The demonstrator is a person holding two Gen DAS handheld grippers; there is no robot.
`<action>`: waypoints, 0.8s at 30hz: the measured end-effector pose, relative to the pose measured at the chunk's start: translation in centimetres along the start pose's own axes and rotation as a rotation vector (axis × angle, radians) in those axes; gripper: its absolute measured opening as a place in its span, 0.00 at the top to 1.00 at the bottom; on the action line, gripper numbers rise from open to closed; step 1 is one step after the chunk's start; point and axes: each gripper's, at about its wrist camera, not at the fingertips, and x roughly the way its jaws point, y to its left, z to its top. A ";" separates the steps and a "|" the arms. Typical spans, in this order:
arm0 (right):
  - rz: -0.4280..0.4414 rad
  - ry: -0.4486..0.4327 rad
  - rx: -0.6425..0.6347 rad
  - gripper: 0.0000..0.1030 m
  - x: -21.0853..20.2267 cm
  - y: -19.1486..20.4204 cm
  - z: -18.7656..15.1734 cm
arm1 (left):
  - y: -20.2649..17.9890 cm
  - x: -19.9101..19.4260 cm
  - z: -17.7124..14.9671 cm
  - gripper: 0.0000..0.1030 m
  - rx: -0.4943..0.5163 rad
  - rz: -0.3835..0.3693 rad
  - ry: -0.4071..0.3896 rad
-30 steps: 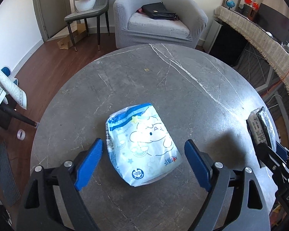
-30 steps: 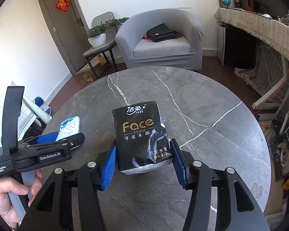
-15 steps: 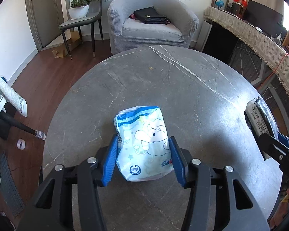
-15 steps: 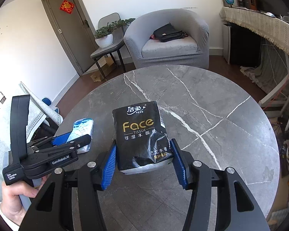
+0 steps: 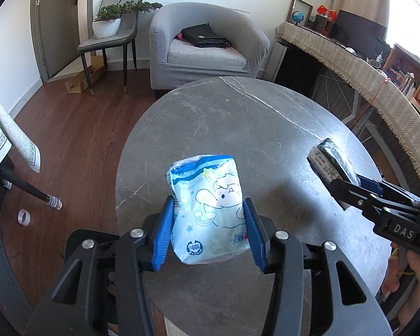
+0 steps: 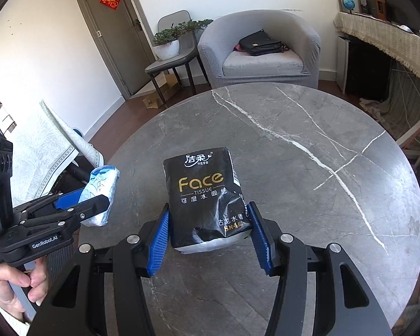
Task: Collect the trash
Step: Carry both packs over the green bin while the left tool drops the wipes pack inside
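Blue jaws of the left gripper [image 5: 208, 231], open a second ago, now clamp the white-blue packet [image 5: 208, 207], lifted off the worktop [image 5: 266, 128]; right gripper [image 6: 210, 236] keeps gripping the black tissue pack [image 6: 207, 196].

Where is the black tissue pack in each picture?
Left wrist view: the black tissue pack is at the right edge, seen end-on, pinched in the right hand-held gripper.
Right wrist view: the pack is in the middle, label up, between that hand-held gripper's blue fingers.
Shared landmark: the grey armchair behind the table.
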 end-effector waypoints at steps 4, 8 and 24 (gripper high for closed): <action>0.016 0.010 -0.039 0.48 0.7 2.0 0.0 | 1.7 -1.7 -0.7 0.50 0.015 -0.013 -0.032; 0.025 0.023 -0.088 0.48 1.7 4.4 0.2 | 4.0 -2.9 -1.2 0.50 0.021 -0.004 -0.061; 0.133 0.002 -0.265 0.48 4.1 16.8 1.7 | 14.6 -3.2 -6.3 0.50 -0.026 0.083 0.012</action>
